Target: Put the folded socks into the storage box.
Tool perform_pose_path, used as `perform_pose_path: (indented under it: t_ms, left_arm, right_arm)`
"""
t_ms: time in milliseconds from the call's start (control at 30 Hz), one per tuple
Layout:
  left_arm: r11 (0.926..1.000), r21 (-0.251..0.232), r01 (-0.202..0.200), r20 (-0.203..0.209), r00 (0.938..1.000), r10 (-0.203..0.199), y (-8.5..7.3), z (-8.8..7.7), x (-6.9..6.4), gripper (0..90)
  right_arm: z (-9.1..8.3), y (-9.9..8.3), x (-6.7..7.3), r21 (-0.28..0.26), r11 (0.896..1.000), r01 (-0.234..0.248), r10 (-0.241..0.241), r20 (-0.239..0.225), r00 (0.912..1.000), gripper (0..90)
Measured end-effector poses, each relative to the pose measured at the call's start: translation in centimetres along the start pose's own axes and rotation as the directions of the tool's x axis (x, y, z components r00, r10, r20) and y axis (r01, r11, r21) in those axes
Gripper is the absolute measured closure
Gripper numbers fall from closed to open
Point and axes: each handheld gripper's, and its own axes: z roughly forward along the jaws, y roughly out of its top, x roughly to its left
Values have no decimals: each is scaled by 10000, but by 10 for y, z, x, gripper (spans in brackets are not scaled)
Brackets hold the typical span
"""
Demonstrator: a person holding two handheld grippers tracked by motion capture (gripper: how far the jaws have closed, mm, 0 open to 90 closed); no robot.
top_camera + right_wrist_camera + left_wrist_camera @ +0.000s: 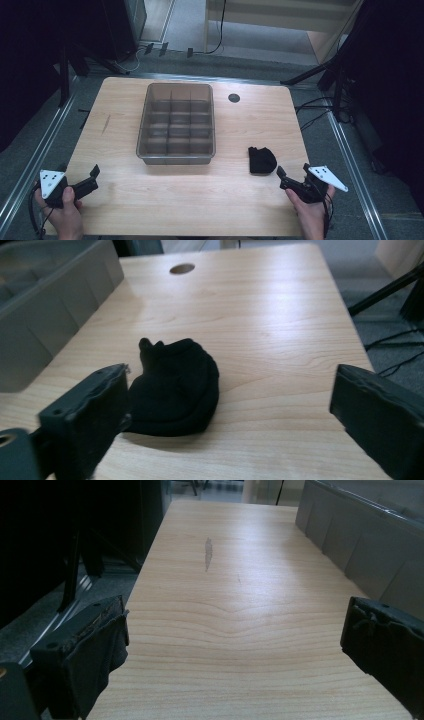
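Observation:
A rumpled black cloth (262, 160) lies on the wooden table (125, 210), right of a grey divided bin (176, 125). My right gripper (293, 173) rests near the front right corner, just behind and to the right of the cloth. In the right gripper view its jaws stand wide open (230, 385), and the cloth (175, 385) lies just ahead, close to the left jaw and untouched. My left gripper (92, 179) sits at the front left corner, held by a hand. Its jaws are open (235, 625) over bare wood, with nothing between them.
The bin's several compartments look empty, and its wall (360, 545) runs along the right of the left gripper view. A round hole (234, 97) is in the table behind the cloth. A dull streak (208, 554) marks the wood at the left. Dark stands and cables surround the table.

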Motion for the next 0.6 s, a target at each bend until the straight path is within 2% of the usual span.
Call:
perform_pose_path:
  t_ms: [100,233,400,500,600]
  left_arm:
    - [10000,-16,59,-35,10000,-59,0,0,0,0]
    - [10000,49,50,-28,10000,-50,0,0,1,0]
    - [10000,81,43,22,10000,-43,0,1,0,0]
    - [9999,87,52,51,10000,-53,0,1,1,0]
    - [9999,106,73,69,9999,-74,0,1,1,0]
  right_arm:
    - [6,13,4,609,9981,44,-37,-124,9999,48]
    - [16,30,12,1370,9901,316,-294,-181,9994,71]
    - [35,48,18,2731,9619,84,-122,124,9998,123]
    - [48,57,20,3731,9276,-169,63,298,9995,130]
    - [61,65,22,4694,8822,-376,154,509,9986,134]
